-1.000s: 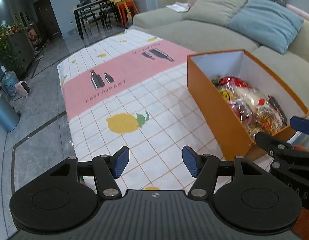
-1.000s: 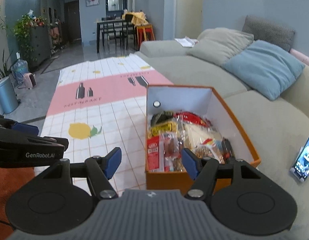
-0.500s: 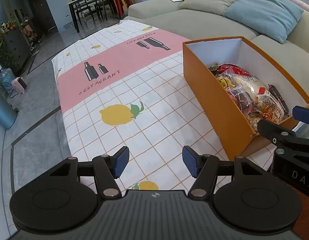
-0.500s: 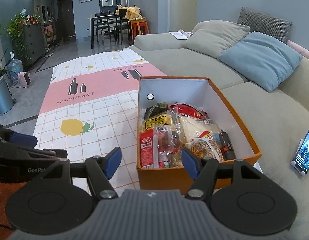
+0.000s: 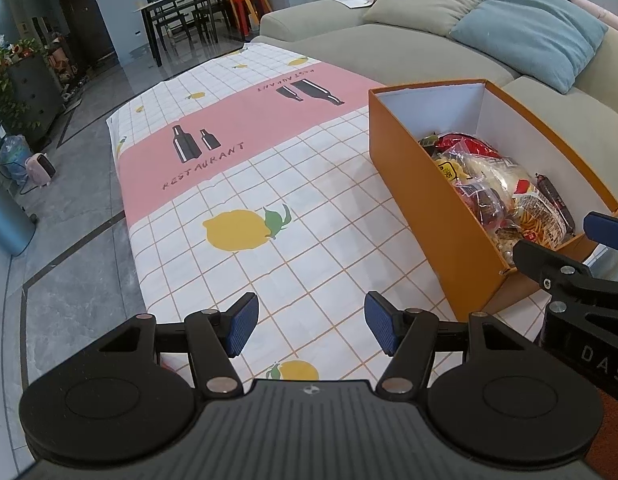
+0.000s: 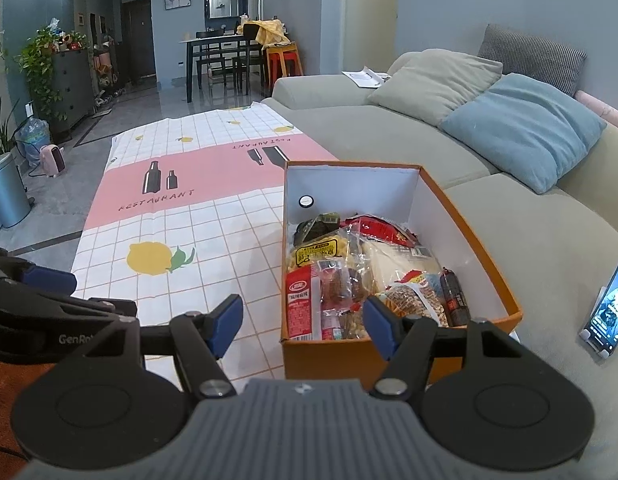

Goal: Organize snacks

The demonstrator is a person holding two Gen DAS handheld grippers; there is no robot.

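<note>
An orange box (image 6: 485,256) with a white inside stands on the patterned tablecloth (image 6: 213,240) at the table's right side, next to the sofa. Several snack packets (image 6: 349,276) fill its near half. It also shows in the left wrist view (image 5: 421,184), with the snacks (image 5: 493,192) inside. My left gripper (image 5: 307,324) is open and empty above the cloth, left of the box. My right gripper (image 6: 303,326) is open and empty, just in front of the box's near end wall.
A grey sofa (image 6: 369,132) with a beige cushion (image 6: 437,80) and a blue cushion (image 6: 525,128) runs along the right. A phone (image 6: 609,308) on a stand rests on the sofa seat. A metal bin (image 6: 5,192) and dining table (image 6: 225,52) stand farther off.
Both grippers have drawn back and risen a little; the box now sits farther out in both views. Both stay open and empty.
</note>
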